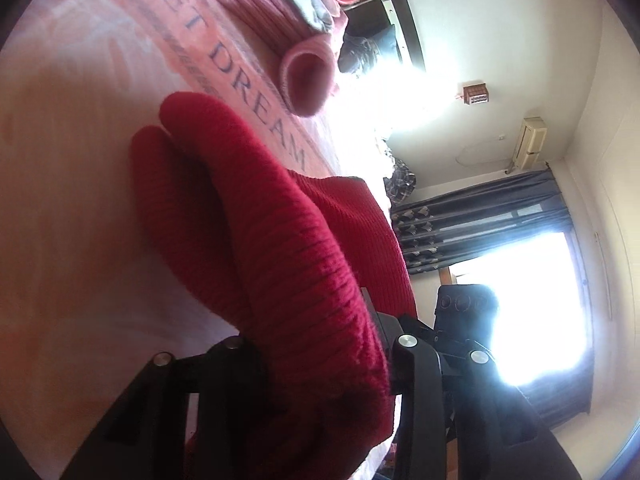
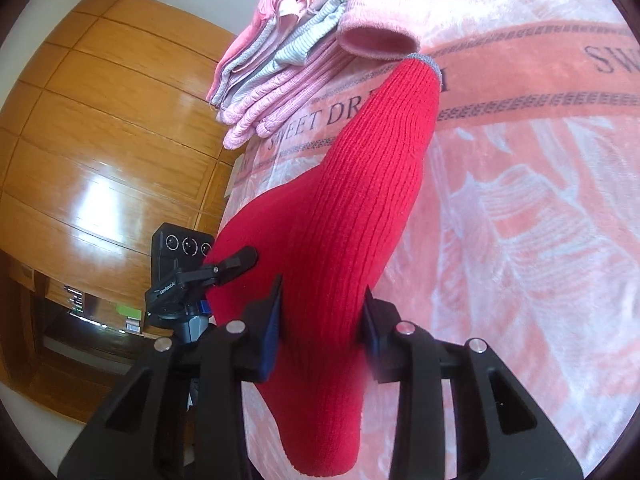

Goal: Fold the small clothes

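Mid-fold, we judge: our right gripper (image 2: 322, 316) clamps the red knit garment (image 2: 360, 208) at frame centre above the bed (image 2: 520, 220); our left gripper (image 1: 320, 364) pinches its other end; folded pink clothes (image 2: 272, 80) wait upper left.

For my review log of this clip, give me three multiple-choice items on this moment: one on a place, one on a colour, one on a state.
1. Where is the stack of folded clothes?
A. on the floor
B. on the pink blanket, beyond the red garment
C. in a drawer

2. What colour is the garment between the fingers?
A. red
B. green
C. white

3. What is the right gripper doing?
A. open, holding nothing
B. out of view
C. shut on the garment

Answers:
1 B: the folded stack lies on the pink blanket.
2 A: the red knit garment is plain red.
3 C: the right gripper has fabric pinched between its fingers.
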A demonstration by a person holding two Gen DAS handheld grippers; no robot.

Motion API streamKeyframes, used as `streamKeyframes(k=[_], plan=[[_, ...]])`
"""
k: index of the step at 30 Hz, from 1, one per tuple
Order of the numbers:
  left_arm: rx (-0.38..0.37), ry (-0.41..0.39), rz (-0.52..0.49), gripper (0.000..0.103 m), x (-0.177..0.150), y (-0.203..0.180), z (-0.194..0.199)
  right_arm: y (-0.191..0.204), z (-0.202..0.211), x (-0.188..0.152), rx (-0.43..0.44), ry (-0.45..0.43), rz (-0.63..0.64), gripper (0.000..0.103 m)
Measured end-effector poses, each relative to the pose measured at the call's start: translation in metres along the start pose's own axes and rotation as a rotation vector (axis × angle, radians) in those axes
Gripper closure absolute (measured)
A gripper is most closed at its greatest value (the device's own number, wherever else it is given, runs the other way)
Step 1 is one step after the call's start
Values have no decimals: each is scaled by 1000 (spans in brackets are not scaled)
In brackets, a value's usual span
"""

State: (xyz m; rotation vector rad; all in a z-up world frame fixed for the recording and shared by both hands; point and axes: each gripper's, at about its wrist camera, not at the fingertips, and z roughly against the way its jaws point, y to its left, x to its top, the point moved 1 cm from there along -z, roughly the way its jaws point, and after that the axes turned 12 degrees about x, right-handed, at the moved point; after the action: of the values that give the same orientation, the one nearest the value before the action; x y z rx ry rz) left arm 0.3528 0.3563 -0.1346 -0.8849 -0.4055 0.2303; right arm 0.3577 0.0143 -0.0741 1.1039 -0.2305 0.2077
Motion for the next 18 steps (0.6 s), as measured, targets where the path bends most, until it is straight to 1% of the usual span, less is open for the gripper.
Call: streamKeyframes(k=[4, 6, 7, 9, 12, 14, 15, 16, 18], plan=[[-38, 45, -34, 67, -24, -42, -34, -3, 61, -23, -39, -3, 12, 70], [-45, 66, -35, 67, -39, -57, -51, -10, 85, -38, -50, -7, 5, 70], [-40, 79, -38, 67, -47, -62, -59, -15, 96, -46, -55, -7, -2, 70], [-1, 95, -63, 67, -64, -69, -74, -33, 113, -63, -68, -10, -27, 70], [100, 118, -138, 67, -89, -69, -98, -70, 120, -85, -96, -2, -85, 70], [148, 125, -155, 66, -100, -60, -110, -94, 115, -96, -112, 9, -121, 70], [145, 116, -157, 63, -103, -54, -114, -105, 114, -102, -109, 8, -133, 69], [133, 100, -166, 63, -105, -51, -114, -112, 112, -105, -97, 2, -146, 68], [139, 90, -204, 63, -107, -54, -115, -121, 112, -107, -61, -11, -178, 65]])
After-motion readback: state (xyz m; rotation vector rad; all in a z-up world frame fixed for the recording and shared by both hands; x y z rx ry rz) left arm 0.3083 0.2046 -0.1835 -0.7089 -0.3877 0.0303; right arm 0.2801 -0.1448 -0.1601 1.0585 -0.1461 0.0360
